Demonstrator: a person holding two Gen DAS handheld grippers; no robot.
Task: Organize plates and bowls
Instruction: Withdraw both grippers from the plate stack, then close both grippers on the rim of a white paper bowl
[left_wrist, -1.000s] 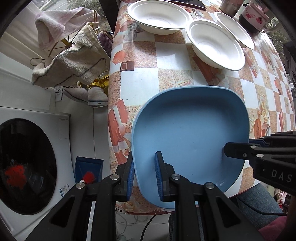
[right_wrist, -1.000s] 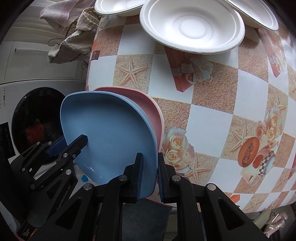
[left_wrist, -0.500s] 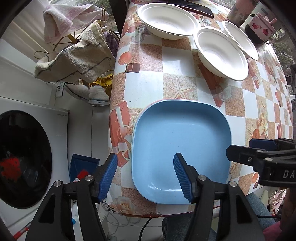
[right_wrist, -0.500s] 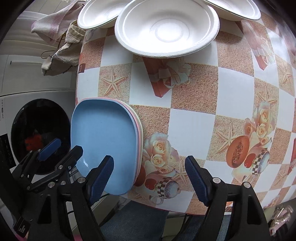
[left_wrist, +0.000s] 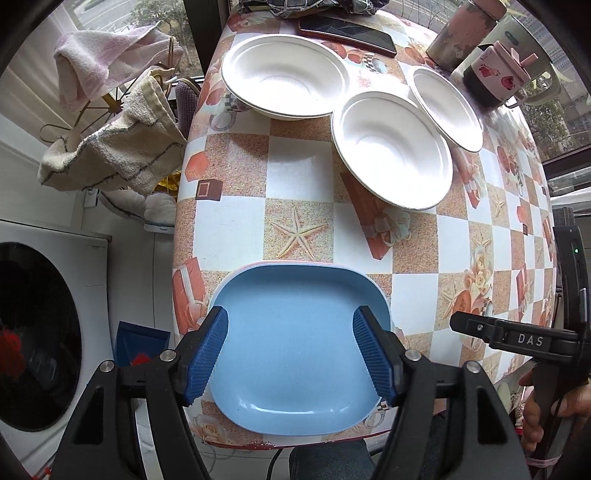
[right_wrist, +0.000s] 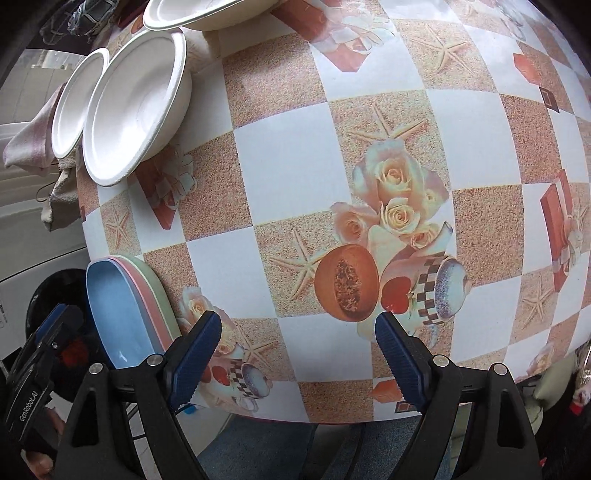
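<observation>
Plates: the blue plate (left_wrist: 295, 347) lies flat atop the stack at the table's (left_wrist: 303, 177) six-o'clock edge, squarish, no clear long axis. Left gripper (left_wrist: 291, 347) has just been opening, released above it. Right gripper (right_wrist: 299, 354) gapes over bare tablecloth. White bowls (left_wrist: 391, 151) sit toward twelve.

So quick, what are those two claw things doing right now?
Left gripper: open, jaws just widened, above the blue plate, not gripping it.
Right gripper: open, holding nothing, over the bare tablecloth.
</observation>
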